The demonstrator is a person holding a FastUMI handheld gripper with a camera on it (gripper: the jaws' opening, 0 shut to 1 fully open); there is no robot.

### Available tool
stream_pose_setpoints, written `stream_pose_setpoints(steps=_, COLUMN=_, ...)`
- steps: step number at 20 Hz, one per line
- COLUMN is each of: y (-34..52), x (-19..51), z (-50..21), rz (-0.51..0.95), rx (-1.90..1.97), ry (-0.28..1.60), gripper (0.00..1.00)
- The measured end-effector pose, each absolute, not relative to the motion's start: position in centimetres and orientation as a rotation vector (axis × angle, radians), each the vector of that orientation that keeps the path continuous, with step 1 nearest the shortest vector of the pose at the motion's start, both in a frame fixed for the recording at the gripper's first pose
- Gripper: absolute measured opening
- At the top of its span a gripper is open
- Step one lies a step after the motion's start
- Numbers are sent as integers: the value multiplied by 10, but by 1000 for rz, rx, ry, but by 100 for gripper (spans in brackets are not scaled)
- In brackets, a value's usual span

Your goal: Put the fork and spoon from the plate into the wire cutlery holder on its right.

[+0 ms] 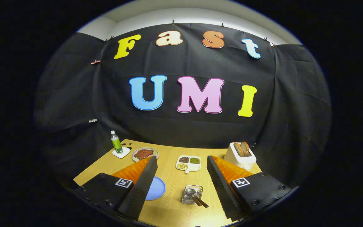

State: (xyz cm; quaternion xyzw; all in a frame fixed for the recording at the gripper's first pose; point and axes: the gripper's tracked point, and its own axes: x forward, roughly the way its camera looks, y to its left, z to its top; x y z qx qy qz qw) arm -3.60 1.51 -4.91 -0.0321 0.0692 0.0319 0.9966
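A wooden table point(172, 157) is backed by a black cloth wall point(184, 126). At its far left corner a small bottle with a green label point(116, 142) is stood upright on a white coaster point(121, 153). Just beside it a plate of reddish food with a bit of green point(145, 154) is set. Near the middle of the table a white divided dish point(188, 163) is placed, with dark, green and pale beans kept in separate compartments. At the far right a white toaster point(240, 156) is seen, with two slices of bread point(242, 148) standing in its slots.
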Motion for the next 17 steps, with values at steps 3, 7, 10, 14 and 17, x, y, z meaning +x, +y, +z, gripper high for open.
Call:
stream_pose_setpoints(steps=3, y=6, x=-25, z=-50, rz=46, rx=-67, ry=162, gripper=99)
stream_pose_setpoints(steps=7, y=8, x=-11, z=-40, rz=66, rx=-24, ry=159, gripper=98)
stream_pose_setpoints(steps=10, y=9, x=-2, z=-32, rz=74, rx=-33, ry=163, gripper=99)
stream_pose_setpoints(steps=14, y=3, x=5, z=-25, rz=67, rx=-19, ry=159, gripper=99)
stream_pose_setpoints(steps=17, y=-1, x=8, z=-24, rz=63, rx=-7, ry=158, gripper=98)
